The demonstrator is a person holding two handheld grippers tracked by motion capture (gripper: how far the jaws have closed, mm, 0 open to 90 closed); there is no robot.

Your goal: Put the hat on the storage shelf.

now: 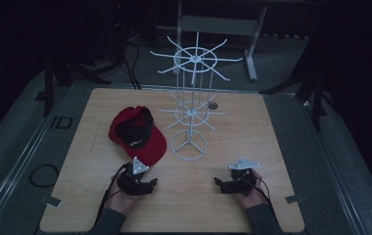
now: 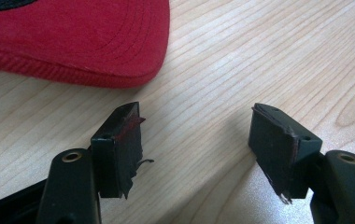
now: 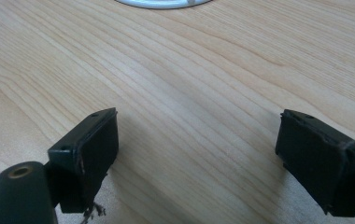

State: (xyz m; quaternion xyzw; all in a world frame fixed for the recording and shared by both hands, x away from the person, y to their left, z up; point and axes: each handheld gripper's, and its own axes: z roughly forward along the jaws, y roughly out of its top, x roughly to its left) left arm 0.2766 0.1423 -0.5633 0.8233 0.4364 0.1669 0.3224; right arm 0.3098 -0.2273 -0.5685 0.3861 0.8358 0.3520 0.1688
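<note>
Where the wooden bench (image 1: 252, 147) meets the person's side of the high view, two forearms enter from the bottom edge, each hand holding one hand-held gripper. The left hand-held gripper (image 1: 150, 185) rests low over the bench just in front of a red baseball cap (image 1: 137, 133). In the left gripper view its two black jaws stand well apart with bare wood between them, so the left hand-held gripper (image 2: 196, 140) is released and grasps nothing; the red cap brim (image 2: 96, 42) lies just ahead of the left jaw, not touching it. Frayed padding shows on both jaw faces.

The right hand-held gripper (image 1: 219, 183) sits near the bench's front right area, well apart from the left one. In the right gripper view, the right hand-held gripper (image 3: 196, 140) is likewise released, jaws wide and empty over the wood grain.

A white wire display rack (image 1: 192, 93) stands upright at the bench centre, just beside the cap's right side, with two tiers of radiating arms. Its round base ring (image 3: 164, 3) appears at the top edge of the right gripper view.
</note>
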